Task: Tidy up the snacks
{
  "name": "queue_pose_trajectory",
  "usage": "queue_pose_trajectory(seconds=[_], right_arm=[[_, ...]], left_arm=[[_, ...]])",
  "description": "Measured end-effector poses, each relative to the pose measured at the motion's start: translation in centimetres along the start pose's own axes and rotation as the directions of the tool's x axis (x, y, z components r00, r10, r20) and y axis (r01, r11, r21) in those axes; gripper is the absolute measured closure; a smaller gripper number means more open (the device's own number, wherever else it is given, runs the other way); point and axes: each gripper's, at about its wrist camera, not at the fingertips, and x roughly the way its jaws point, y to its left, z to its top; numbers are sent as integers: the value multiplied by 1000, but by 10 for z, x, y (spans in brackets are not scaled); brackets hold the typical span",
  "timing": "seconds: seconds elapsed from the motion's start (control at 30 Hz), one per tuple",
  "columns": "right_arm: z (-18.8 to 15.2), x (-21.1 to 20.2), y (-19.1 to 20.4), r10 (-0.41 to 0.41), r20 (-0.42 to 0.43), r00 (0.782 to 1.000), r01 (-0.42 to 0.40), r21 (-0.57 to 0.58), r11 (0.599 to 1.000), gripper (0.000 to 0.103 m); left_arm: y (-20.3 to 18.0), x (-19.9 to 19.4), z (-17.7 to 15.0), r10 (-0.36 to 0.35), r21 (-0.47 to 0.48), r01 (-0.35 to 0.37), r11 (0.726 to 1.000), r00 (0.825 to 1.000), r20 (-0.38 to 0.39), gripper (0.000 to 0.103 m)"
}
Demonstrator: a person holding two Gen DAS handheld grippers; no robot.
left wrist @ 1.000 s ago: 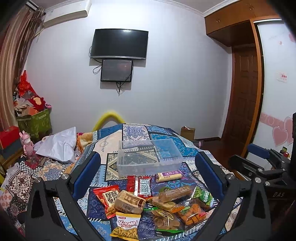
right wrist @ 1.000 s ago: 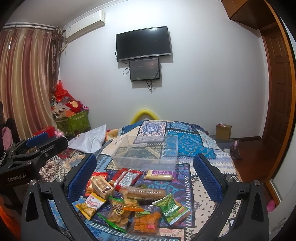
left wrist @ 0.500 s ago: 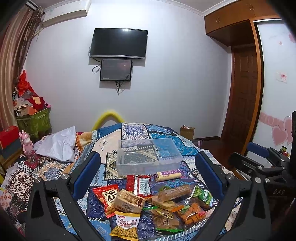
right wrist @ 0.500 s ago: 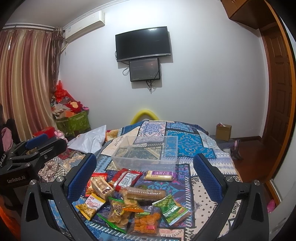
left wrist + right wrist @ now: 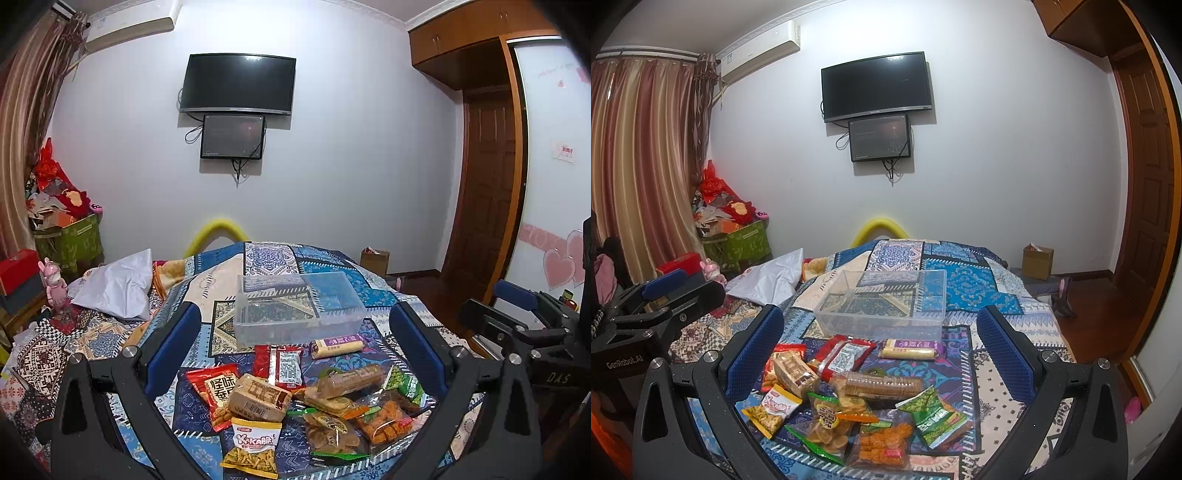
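A: Report the scene, largest item first.

B: I see a bed (image 5: 373, 295) under a patterned quilt. A clear bin (image 5: 299, 310) sits near the middle of the bed, open side up, with nothing visible inside. On the wall behind hang a TV (image 5: 238, 83) and a smaller screen (image 5: 232, 136) just below it. A white pillow (image 5: 118, 286) lies at the bed's left edge.

A: Location of the snacks?

B: All lie in a loose pile on the quilt between the bin and the bed's near edge, outside the bin. Nearest the bin: a purple-and-yellow bar (image 5: 337, 345) just off its near right corner, and a red pack (image 5: 282, 365) touching its near wall as far as I can tell. Below these, a sleeve of round biscuits (image 5: 879, 386) lies crosswise. A brown biscuit block (image 5: 258, 398) overlaps a red bag (image 5: 216, 391) on the left. A green pouch (image 5: 932, 417) lies on the right of the pile. At the near edge lie a yellow bag (image 5: 253, 446), a chip bag (image 5: 827, 424) and an orange cracker pack (image 5: 884, 445).

A: Tool state?

B: I have the left gripper (image 5: 295, 347) released, fingers spread wide, holding nothing, above the pile. The right gripper (image 5: 879, 349) is likewise released and empty, its fingers framing the pile and the bin's near wall.
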Motion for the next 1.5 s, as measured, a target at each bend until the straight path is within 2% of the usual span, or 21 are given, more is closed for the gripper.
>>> queue_pose_trajectory(seconds=[0.67,0.87,1.03,1.13,1.23,1.33,1.5], right_arm=[[-5,5,-1,-2,-9,1000,2,6,1000,0],[-7,9,-3,1,-18,1000,-1,14,1000,0],[-14,22,-13,22,-57,998,-20,40,999,0],[-22,33,-20,26,-96,995,-21,54,998,0],[-35,52,-30,17,-162,987,-8,58,998,0],[-46,66,-36,12,-212,977,0,58,998,0],[-69,97,-45,4,-329,944,13,49,999,0]], left_arm=[[2,4,-1,5,-3,-6,1000,1000,-12,0],[3,14,-3,5,-1,-5,1000,999,-37,0],[11,27,-7,22,7,-21,1000,998,-58,0],[21,42,-14,34,15,-32,999,994,-103,0],[30,62,-27,32,15,-30,999,985,-171,0],[38,86,-44,32,12,-30,999,966,-257,0],[57,120,-73,7,-29,-21,999,917,-398,0]])
